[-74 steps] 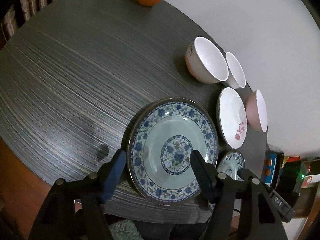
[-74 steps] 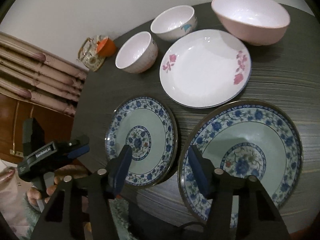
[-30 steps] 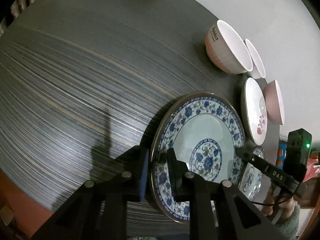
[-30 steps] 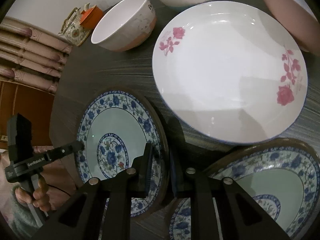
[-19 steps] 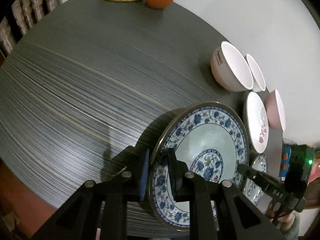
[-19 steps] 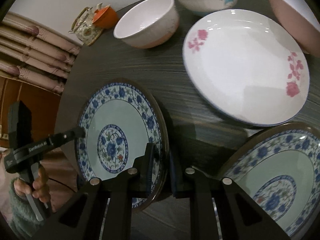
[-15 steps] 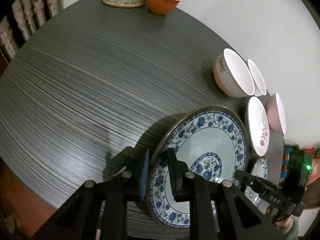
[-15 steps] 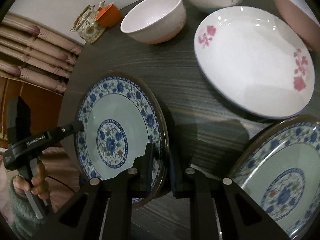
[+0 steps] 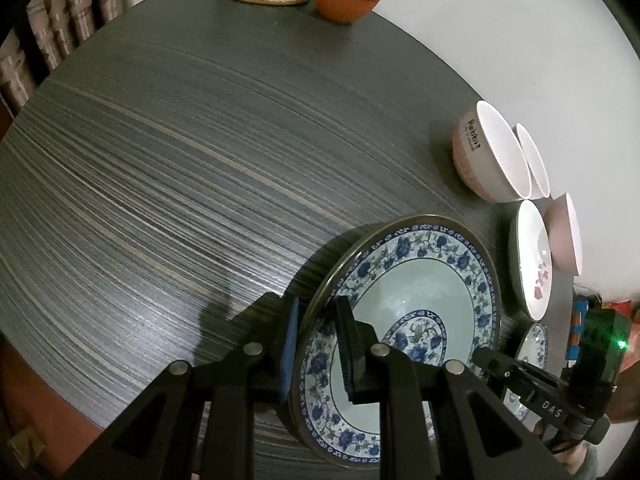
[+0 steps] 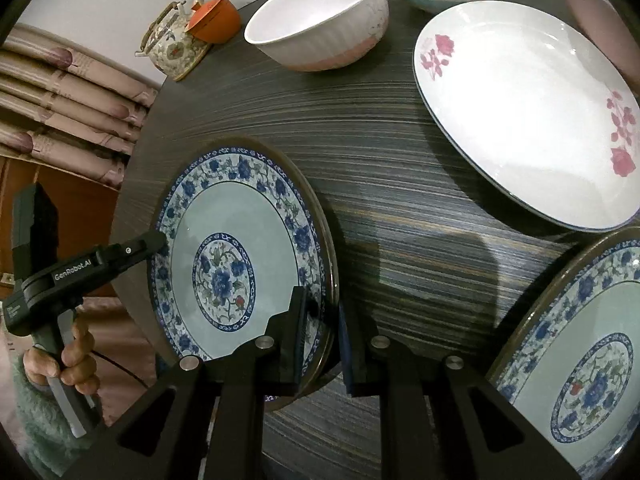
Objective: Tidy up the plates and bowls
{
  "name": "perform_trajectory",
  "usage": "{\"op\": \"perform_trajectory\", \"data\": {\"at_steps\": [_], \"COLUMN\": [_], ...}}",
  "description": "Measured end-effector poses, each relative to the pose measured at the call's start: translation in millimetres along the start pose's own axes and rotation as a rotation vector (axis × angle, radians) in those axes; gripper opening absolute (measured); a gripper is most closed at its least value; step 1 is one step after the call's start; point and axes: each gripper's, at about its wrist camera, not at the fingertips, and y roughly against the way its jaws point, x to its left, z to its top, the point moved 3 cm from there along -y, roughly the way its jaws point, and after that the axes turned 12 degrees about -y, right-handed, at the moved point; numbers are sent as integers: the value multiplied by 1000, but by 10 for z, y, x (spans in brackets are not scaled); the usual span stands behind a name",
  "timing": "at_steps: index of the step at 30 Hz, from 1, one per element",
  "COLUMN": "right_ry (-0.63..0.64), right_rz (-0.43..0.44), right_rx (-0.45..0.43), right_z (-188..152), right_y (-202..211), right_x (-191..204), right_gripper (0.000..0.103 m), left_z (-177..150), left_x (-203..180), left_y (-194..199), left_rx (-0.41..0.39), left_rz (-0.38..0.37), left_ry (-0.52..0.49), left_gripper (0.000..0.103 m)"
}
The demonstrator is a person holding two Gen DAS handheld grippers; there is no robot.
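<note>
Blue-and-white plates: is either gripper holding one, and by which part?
Both. The left gripper is shut on the rim of the large blue-and-white floral plate; the right gripper is shut on the rim of the smaller blue-and-white floral plate.

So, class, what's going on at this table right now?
A person is holding one blue plate with both grippers. The left gripper is shut on one rim and the right gripper on the opposite rim. The plate looks tipped up from the table. A second blue plate, a rose plate and the bowls sit nearby.
</note>
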Motion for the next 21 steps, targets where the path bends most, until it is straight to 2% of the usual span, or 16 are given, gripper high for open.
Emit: {"op": "perform_trajectory", "data": {"at_steps": [7, 16, 18, 21], "right_ry": [-6, -8, 6, 21], "right_rz": [-8, -1, -7, -18], "right_rx": [-4, -5, -4, -17], "right_z": [-13, -24, -33, -49], "right_y": [-39, -56, -54, -26], "right_x": [12, -2, 7, 28], "right_gripper": [15, 17, 19, 31], "left_z": [34, 76, 75, 77], "left_x": [-6, 33, 55, 88], "left_y": [-90, -95, -77, -29], "left_rx": [9, 4, 3, 1], "left_rz": [19, 8, 14, 51], "left_ry": [0, 25, 28, 33], "left_gripper": [19, 19, 20, 25]}}
